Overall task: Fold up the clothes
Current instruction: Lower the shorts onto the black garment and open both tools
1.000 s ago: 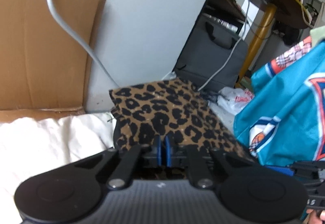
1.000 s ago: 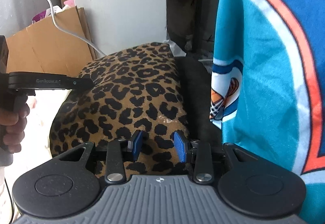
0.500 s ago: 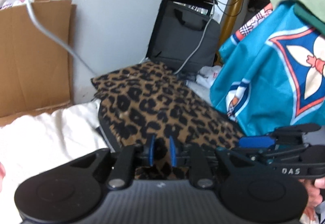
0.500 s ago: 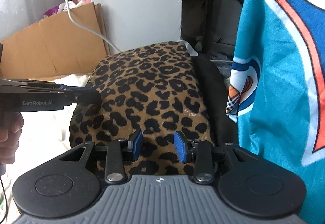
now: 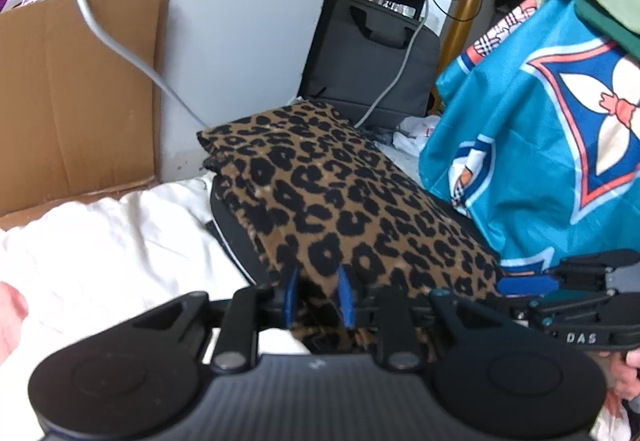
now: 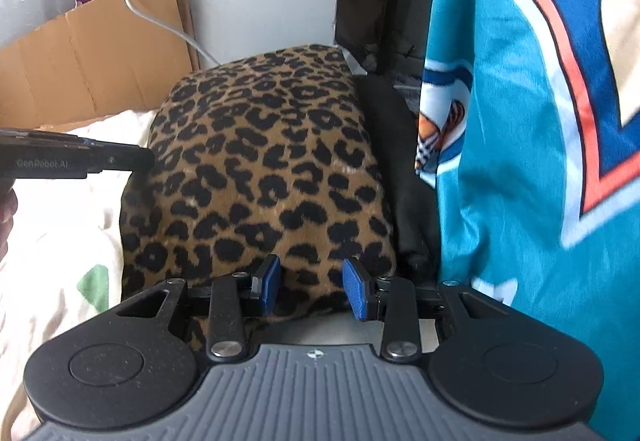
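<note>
We have the leopard-print garment point(image 5: 352, 209) folded on the bed point(image 5: 112, 241); the left gripper point(image 5: 318, 299) fingers have just been parting, releasing its near edge (cloth between them); right gripper point(image 6: 312, 287) fingers spread, clear above.

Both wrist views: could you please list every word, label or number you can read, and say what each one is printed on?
"DAS": on the right hand-held gripper, seen from the left wrist; it runs to the frame's edge, so it may be cut off.
"GenRobot.AI": on the left hand-held gripper, seen from the right wrist, slightly blurred.
Teal garment: emblems only, no readable words.
Plastic bag: red print, too small to read.
</note>
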`<state>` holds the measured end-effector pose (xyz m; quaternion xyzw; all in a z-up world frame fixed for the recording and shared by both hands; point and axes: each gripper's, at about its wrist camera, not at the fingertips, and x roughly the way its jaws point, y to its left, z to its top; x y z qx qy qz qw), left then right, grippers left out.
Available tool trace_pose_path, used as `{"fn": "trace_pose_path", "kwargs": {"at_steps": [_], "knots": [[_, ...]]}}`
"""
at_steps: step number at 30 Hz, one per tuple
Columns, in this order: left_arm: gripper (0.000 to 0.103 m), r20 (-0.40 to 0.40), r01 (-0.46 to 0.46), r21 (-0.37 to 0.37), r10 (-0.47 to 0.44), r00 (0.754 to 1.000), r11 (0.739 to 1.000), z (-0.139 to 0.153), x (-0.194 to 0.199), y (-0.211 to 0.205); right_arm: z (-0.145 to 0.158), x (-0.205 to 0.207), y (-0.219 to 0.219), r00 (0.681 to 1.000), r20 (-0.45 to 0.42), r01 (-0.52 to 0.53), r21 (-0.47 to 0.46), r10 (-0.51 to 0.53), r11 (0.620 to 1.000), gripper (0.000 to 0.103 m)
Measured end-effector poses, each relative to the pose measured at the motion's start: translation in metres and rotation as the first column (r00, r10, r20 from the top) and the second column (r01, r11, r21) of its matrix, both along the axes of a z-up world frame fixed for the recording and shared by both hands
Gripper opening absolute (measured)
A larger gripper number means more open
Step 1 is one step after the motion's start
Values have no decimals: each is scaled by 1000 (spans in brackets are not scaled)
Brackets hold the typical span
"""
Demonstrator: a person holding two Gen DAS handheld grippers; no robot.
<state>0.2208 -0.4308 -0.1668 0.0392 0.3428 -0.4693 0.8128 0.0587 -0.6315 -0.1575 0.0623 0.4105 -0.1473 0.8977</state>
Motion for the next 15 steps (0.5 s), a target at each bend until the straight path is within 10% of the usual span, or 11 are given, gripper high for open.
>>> {"fn": "trace_pose_path", "kwargs": {"at_steps": [15], "knots": [[31, -66, -1, 21, 2, 998, 1000, -3, -28, 39, -12, -22, 40, 997, -62, -35, 93, 41, 995, 42]]}}
